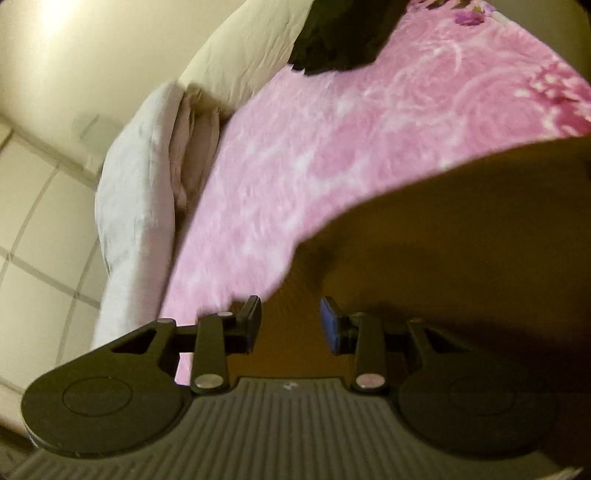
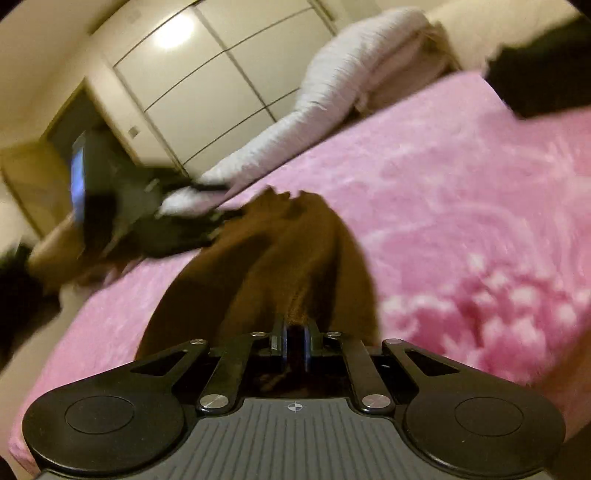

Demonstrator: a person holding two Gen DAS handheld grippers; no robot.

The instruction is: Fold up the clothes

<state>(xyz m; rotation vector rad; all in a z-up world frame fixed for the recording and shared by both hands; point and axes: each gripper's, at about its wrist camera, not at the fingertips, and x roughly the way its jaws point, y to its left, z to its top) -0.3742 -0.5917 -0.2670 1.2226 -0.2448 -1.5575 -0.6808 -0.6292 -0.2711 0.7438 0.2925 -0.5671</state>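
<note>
**Brown garment held over the pink bed cover**

The right gripper [image 2: 294, 341] has its two fingers pressed together on a fold of the brown garment [image 2: 280, 258]. The cloth goes away from the fingers in long pleats over the pink blanket [image 2: 461, 206] that covers the bed. At the far end of the cloth the left gripper [image 2: 207, 218] shows in the right wrist view, blurred, near the bed's left edge; from there I cannot tell how its fingers stand.

In the left wrist view the left gripper [image 1: 291, 325] has its fingers apart, with a clear gap between the blue pads [image 1: 330, 325]. The brown garment [image 1: 461, 251] fills the space under and in front of them and the lower right part of this view. No cloth is visibly caught between the pads.

A dark garment [image 1: 340, 33] lies at the far edge of the blanket, well apart from the brown one. Beside the bed's left edge a white pillow [image 1: 136, 206] and folded pale cloth [image 1: 195, 144] rest against a cream cushion [image 1: 243, 59]. Behind the bed, in the right wrist view, stands a wardrobe [image 2: 207, 70] with pale doors.
</note>
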